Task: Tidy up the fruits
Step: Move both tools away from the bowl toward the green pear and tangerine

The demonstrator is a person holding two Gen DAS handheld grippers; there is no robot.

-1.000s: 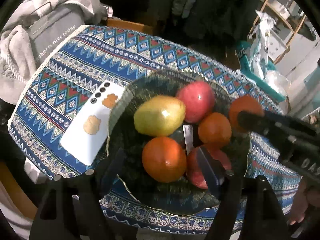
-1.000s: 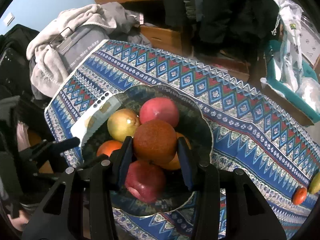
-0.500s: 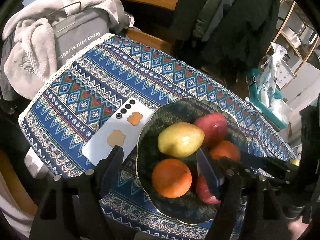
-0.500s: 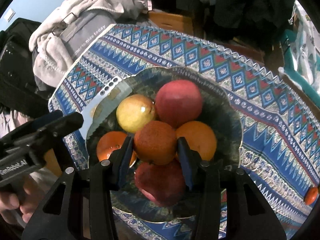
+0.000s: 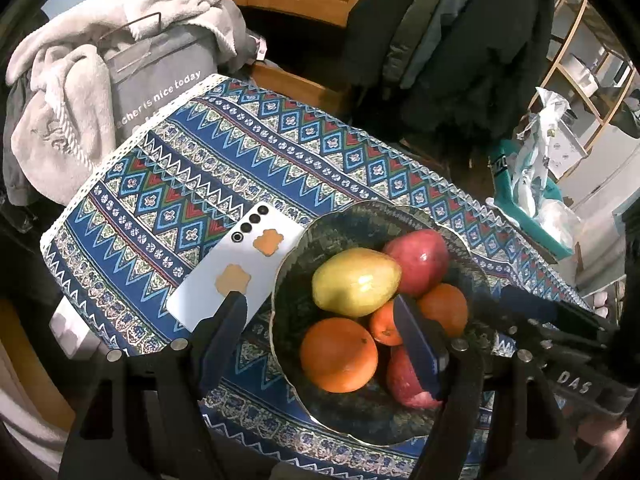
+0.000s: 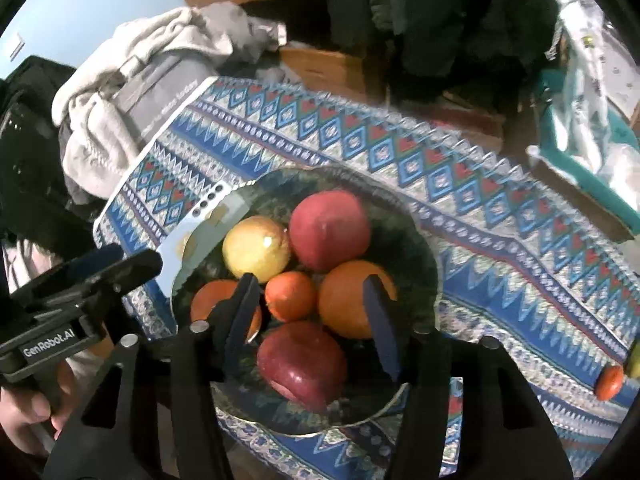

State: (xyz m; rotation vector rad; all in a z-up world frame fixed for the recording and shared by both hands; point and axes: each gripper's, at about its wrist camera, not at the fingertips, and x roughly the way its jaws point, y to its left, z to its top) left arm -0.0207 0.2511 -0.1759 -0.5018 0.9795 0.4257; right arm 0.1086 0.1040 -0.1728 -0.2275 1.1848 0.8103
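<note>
Orange and small, the mandarin (image 6: 291,295) sits mid-pile in the bowl (image 6: 420,248) because my right gripper (image 6: 312,320) is opening off it, empty; left gripper (image 5: 320,344) hangs half-open, holding nothing.

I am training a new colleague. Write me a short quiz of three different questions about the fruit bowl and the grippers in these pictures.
1. True or false: the right gripper grips the small orange.
2. What flat thing lies on the tablecloth, partly under the bowl's rim?
3. Which fruit in the bowl is yellow? A) pear B) banana C) lemon

Key: 1. False: its jaws are opening, pads clear of the fruit. 2. A white phone. 3. A.
</note>
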